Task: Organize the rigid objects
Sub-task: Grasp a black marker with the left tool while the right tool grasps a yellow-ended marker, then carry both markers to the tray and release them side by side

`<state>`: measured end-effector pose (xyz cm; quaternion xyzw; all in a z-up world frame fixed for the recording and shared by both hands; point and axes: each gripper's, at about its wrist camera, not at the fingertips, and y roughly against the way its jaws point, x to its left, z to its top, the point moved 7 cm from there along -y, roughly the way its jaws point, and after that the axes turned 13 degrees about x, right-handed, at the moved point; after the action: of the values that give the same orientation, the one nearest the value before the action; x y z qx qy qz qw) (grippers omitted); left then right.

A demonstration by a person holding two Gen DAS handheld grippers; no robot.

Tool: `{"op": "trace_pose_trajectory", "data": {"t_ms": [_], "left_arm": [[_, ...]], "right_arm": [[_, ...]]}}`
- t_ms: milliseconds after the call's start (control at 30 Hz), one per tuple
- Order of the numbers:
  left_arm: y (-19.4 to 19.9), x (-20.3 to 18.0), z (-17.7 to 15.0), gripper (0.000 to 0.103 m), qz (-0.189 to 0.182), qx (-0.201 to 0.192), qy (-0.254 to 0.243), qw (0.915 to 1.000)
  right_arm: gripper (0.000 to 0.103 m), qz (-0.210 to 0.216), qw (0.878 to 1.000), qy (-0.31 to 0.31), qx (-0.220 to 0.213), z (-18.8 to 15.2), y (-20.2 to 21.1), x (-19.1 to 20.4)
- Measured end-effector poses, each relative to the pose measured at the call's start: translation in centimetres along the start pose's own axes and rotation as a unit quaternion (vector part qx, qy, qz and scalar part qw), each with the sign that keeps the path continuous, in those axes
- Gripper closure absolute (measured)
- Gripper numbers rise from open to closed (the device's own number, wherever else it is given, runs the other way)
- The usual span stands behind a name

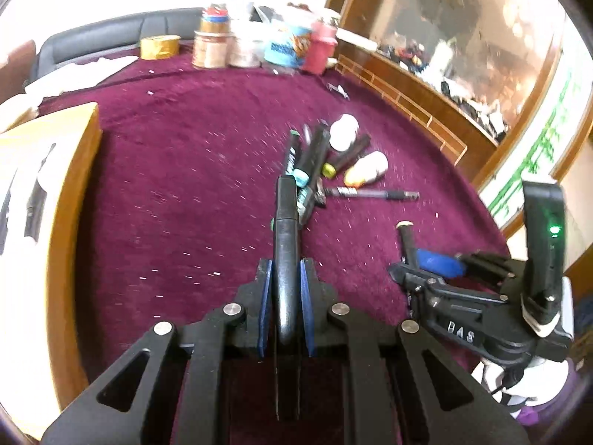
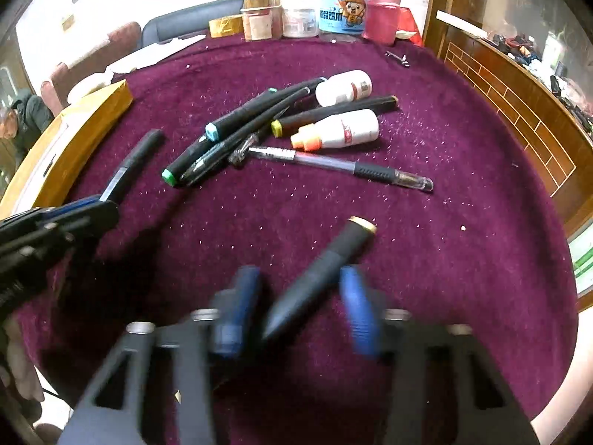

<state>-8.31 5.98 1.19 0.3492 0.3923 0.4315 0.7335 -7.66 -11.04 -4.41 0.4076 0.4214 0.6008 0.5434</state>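
A black pen (image 1: 287, 222) points forward from my left gripper (image 1: 286, 270), whose blue pads are shut on its barrel; the right wrist view shows that gripper (image 2: 74, 215) at the left edge. My right gripper (image 2: 302, 274) is blurred low over the maroon cloth (image 2: 444, 259). A black marker with a gold end (image 2: 333, 252) slants between its pads and touches the right pad (image 2: 357, 307); whether both pads press on it is unclear. Beyond them lies a pile of several markers (image 2: 237, 122), a clear gel pen (image 2: 333, 163) and two white bottles (image 2: 344, 87), one orange-capped (image 2: 341, 129).
A yellow-brown wooden box (image 2: 74, 129) stands along the cloth's left side. Jars and tape rolls (image 2: 341, 11) crowd the far edge, with a small metal clip (image 2: 398, 58) nearby. A wooden ledge (image 2: 519, 111) bounds the right. A person (image 2: 15, 122) sits far left.
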Motion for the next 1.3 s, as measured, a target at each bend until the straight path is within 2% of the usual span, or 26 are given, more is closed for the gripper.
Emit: {"op": "trace_pose_trajectory", "data": {"t_ms": [100, 300, 400, 567, 800, 1067, 1233, 1300], "left_arm": [[1.3, 1.4, 0.1, 0.091, -0.015, -0.014, 0.022, 0.9996], [3.8, 5.0, -0.1, 0.091, -0.019, -0.041, 0.068, 0.9967], [4.9, 7.0, -0.3, 0.091, -0.022, -0.053, 0.096, 0.9937], [7.6, 10.4, -1.0, 0.091, -0.013, -0.085, 0.133, 0.9873], [10.3, 15.3, -1.4, 0.091, 0.017, -0.112, 0.174, 0.9782], [11.2, 19.9, -1.3, 0.091, 0.059, -0.101, 0.195, 0.9738], [11.9, 23.1, -0.4, 0.091, 0.094, -0.091, 0.192, 0.9726], [11.6, 24.7, 0.4, 0.091, 0.097, -0.082, 0.196, 0.9723]], "right_arm": [[0.078, 0.029, 0.999, -0.016, 0.003, 0.1, 0.1, -0.6], [0.086, 0.151, 0.987, -0.047, -0.01, 0.6, 1.8, -0.8], [0.089, 0.182, 0.982, -0.038, -0.017, 1.0, 2.5, 0.4], [0.089, 0.23, 0.973, -0.011, -0.016, 2.0, 3.3, 3.8], [0.089, 0.309, 0.951, 0.029, -0.006, 4.6, 4.8, 9.3], [0.089, 0.369, 0.926, 0.079, 0.016, 6.7, 5.9, 16.6], [0.089, 0.395, 0.913, 0.095, 0.042, 8.3, 5.2, 21.1], [0.089, 0.404, 0.908, 0.096, 0.055, 9.0, 4.5, 23.0]]}}
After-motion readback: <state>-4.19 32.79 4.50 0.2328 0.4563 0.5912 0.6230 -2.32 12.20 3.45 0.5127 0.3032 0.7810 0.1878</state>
